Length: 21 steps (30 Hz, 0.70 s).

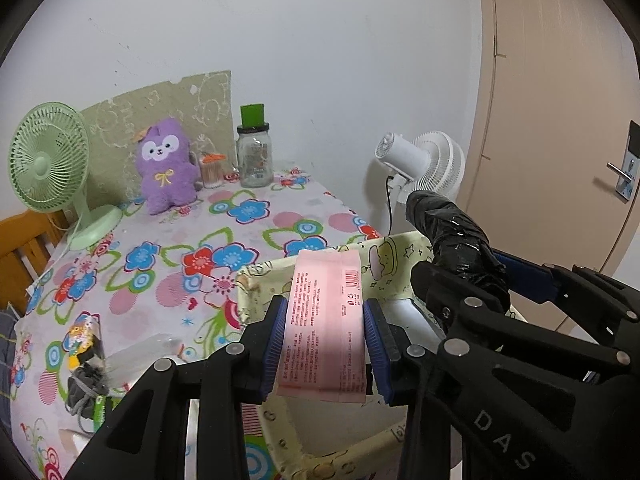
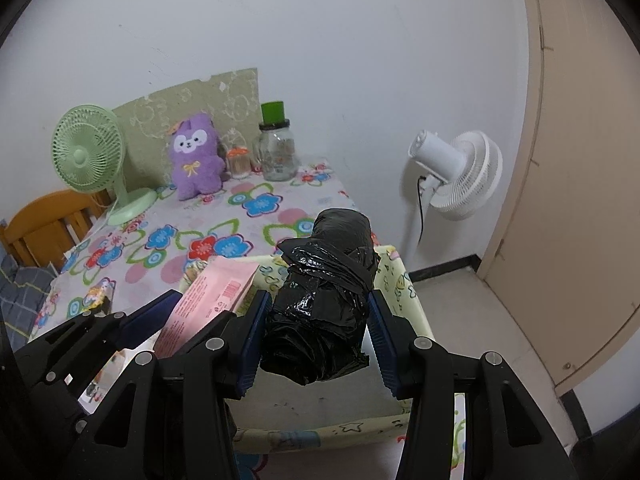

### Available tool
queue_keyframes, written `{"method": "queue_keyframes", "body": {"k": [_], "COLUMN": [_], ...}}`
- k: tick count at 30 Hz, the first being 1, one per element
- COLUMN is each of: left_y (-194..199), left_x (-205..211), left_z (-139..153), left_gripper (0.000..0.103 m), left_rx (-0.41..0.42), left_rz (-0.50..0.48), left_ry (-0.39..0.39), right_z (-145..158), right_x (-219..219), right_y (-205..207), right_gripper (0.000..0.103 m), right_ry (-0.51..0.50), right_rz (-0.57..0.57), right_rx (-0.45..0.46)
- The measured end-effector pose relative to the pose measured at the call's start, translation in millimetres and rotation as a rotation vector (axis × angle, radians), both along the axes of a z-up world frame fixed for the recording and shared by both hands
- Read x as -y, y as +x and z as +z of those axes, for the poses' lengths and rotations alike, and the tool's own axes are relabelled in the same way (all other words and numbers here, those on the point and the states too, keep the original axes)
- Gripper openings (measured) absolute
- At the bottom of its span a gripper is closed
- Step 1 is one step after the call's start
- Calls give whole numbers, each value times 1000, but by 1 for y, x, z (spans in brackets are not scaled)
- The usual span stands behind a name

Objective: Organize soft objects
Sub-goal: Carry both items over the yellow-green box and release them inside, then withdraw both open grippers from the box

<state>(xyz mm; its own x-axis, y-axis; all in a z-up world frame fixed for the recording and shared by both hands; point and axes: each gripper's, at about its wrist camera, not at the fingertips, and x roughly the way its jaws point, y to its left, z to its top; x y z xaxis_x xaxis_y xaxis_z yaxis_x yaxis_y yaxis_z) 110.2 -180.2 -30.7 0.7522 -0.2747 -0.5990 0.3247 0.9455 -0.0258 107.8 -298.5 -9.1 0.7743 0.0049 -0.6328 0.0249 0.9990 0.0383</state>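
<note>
Two soft items are in your grip, neither yet put away: a pink pack (image 1: 326, 320) and a black roll (image 2: 324, 312), both held over the open yellow bin (image 1: 256, 292) at the table's near edge. You have the pink pack clamped between the blue pads of the left gripper (image 1: 326, 334), its printed face up and its far end reaching past the fingertips, above the bin's rim. You hold the black roll, a bundle of crinkled plastic, pinched at its sides in the right gripper (image 2: 318, 338), its far end sticking out beyond the jaws. The two grippers ride side by side, the roll just right of the pack. Judging by this, the drop into the bin is the step in hand; the bin's pale floor shows nothing inside where it is visible. A purple plush (image 1: 166, 164) sits upright at the back of the flowered table (image 1: 240, 216), well apart from both tools, between a green fan (image 1: 50, 156) and a jar (image 1: 254, 156), likely yet to be sorted. Small packets (image 1: 86, 344) lie at the table's left edge, just beside the bin.
</note>
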Motion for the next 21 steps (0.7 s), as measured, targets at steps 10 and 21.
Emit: {"method": "queue_keyframes", "body": {"k": [10, 21], "left_y": [13, 22], "left_x": [13, 22], "left_z": [-19, -28], "left_gripper": [40, 69], "left_rx": [-60, -119], "left_rz": [-10, 1], "left_ry": [5, 26], "right_z": [-22, -33], "right_x": [12, 25], "right_y": [18, 29], "right_gripper": [52, 69], "right_ry": [22, 57], "right_rz": [3, -38], "right_rx": [-86, -134]}}
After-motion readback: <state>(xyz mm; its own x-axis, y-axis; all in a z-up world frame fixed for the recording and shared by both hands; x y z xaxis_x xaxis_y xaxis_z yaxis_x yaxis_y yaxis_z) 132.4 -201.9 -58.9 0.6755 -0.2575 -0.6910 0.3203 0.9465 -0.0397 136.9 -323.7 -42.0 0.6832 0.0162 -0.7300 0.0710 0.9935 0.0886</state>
